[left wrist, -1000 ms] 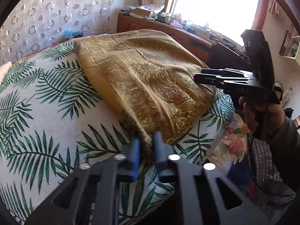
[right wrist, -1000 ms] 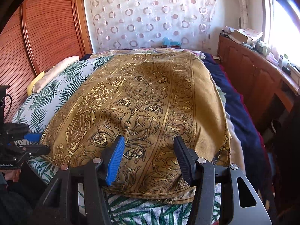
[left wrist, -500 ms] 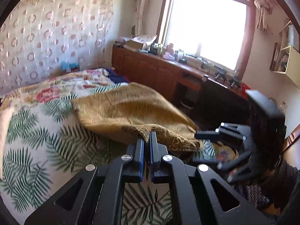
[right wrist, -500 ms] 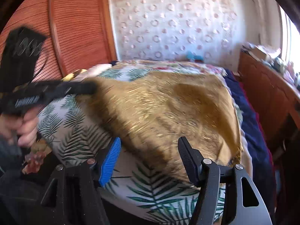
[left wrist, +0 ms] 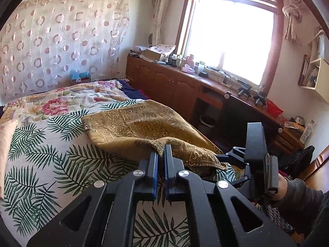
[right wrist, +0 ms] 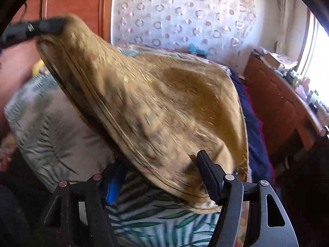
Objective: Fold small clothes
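A mustard-gold patterned cloth (left wrist: 144,123) lies on a bed with a palm-leaf sheet (left wrist: 51,164). My left gripper (left wrist: 161,150) is shut on one near corner of it and holds that corner up off the bed. In the right wrist view the cloth (right wrist: 164,103) rises as a tent to the left gripper (right wrist: 59,23) at top left. My right gripper (right wrist: 159,160) stands open, jaws wide apart, with the cloth's near edge draped loosely between and over its fingers. The picture there is blurred. In the left wrist view the right gripper (left wrist: 230,168) sits at the cloth's other near corner.
A long wooden cabinet (left wrist: 174,82) with clutter runs under the window on the right. A floral blanket (left wrist: 72,100) covers the far end of the bed, and a navy cover (right wrist: 253,123) hangs on its right side. A wooden wardrobe (right wrist: 78,4) stands to the left. A hand (left wrist: 283,185) holds the right gripper.
The left gripper shut on the cloth's corner and rose, pulling it up off the bed. The right gripper's jaws widened and it moved in at the cloth's near edge.
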Available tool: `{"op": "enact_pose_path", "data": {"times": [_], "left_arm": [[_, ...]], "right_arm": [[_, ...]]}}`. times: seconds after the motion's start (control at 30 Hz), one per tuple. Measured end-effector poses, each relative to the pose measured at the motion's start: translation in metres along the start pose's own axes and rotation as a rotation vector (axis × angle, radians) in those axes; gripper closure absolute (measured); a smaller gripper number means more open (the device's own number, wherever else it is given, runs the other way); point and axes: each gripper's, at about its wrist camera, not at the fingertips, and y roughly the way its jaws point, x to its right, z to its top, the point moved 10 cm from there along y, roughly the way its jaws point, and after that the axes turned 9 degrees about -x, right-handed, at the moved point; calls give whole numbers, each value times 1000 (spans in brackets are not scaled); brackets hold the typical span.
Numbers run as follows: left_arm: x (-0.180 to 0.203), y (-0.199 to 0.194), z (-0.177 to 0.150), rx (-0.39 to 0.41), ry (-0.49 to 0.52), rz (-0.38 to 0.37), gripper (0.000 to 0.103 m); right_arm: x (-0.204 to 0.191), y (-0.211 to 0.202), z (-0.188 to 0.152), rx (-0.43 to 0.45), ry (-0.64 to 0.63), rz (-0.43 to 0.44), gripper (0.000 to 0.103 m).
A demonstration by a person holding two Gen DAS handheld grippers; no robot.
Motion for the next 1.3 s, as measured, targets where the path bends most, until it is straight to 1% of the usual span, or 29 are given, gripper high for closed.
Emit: {"op": "enact_pose_path", "data": {"times": [0.07, 0.2, 0.23, 0.27, 0.3, 0.33, 0.37, 0.47, 0.53, 0.63, 0.7, 0.8, 0.87, 0.97, 1.07, 1.1, 1.13, 1.2, 1.23, 1.3], "left_arm": [[-3, -2, 0, 4, -10, 4, 97], [-16, -5, 1, 19, -42, 10, 97], [-19, -5, 2, 21, -48, 12, 97], [-22, -5, 3, 21, -54, 12, 97], [-24, -4, 4, 21, -57, 15, 97], [-29, -2, 6, 20, -59, 26, 97], [-34, 0, 9, 21, -62, 38, 97], [-51, 7, 19, 22, -83, 57, 97], [-64, 15, 31, 23, -90, 79, 97], [-83, 26, 48, 26, -96, 108, 97], [-95, 36, 60, 23, -100, 123, 97], [-118, 61, 76, 0, -106, 142, 97], [-130, 76, 82, -24, -112, 153, 97], [-144, 97, 87, -52, -120, 154, 97], [-153, 106, 91, -55, -113, 172, 86], [-157, 106, 93, -45, -111, 182, 78], [-159, 105, 96, -36, -110, 185, 69], [-163, 104, 99, -25, -111, 183, 56], [-165, 105, 98, -30, -108, 185, 51], [-168, 111, 96, -49, -104, 190, 47]], "right_arm": [[4, 3, 1, -8, 2, -17, 34], [15, -1, 9, -2, 10, -13, 34], [17, -3, 12, 4, 10, -12, 45], [19, -4, 17, 5, 9, 2, 61], [19, -5, 25, 3, 15, 25, 67], [20, -8, 32, 3, 29, 61, 79], [22, -13, 43, 14, 39, 92, 85], [33, -25, 75, 68, 20, 58, 89], [40, -27, 97, 90, 17, 65, 91], [48, -22, 132, 115, -13, 41, 92], [53, -16, 149, 123, -27, 34, 92], [64, 5, 183, 119, -30, 41, 92], [70, 28, 198, 106, -17, 67, 92], [83, 64, 200, 71, 4, 95, 92], [98, 83, 212, 52, 3, 102, 92], [98, 87, 215, 54, 2, 99, 92], [98, 89, 220, 61, 1, 97, 94], [99, 87, 225, 78, 11, 99, 96], [98, 89, 226, 83, 15, 104, 96], [96, 98, 225, 78, 4, 97, 97]]}}
